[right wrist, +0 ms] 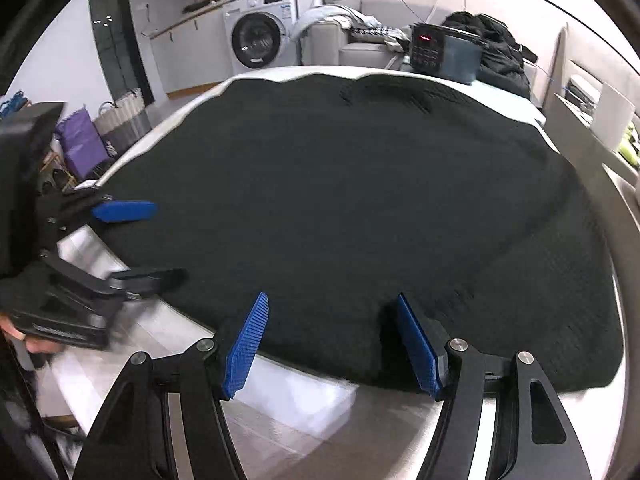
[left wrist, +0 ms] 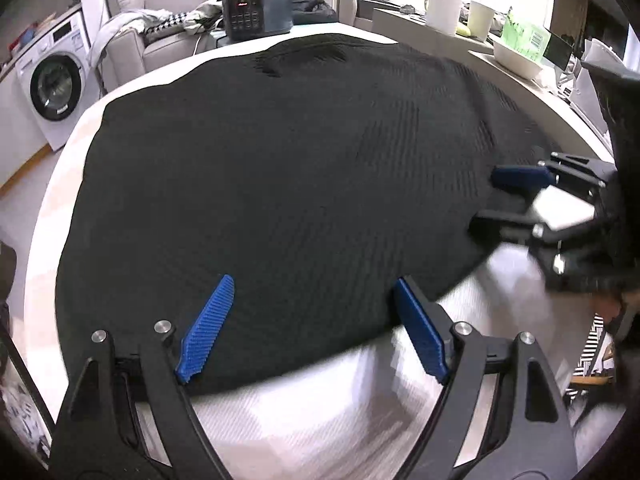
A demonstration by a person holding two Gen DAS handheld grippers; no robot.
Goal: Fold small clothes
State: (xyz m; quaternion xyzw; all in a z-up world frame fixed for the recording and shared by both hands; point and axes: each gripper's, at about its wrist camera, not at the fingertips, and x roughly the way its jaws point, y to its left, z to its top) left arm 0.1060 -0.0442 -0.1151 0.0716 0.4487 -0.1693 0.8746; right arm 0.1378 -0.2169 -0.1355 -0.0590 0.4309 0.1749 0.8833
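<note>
A black knitted garment lies spread flat over most of the white table. My left gripper hovers open over the garment's near edge, its blue pads wide apart and pressing on nothing. To its right, my right gripper reaches in over the same edge. In the right wrist view the right gripper is open, its pads straddling the near hem of the garment without pinching it. The left gripper shows at the left edge, held by a hand.
A black appliance with a red display stands at the table's far edge. White mugs, a bowl and a green pack sit at the far right. A washing machine, a sofa with clothes and baskets stand beyond the table.
</note>
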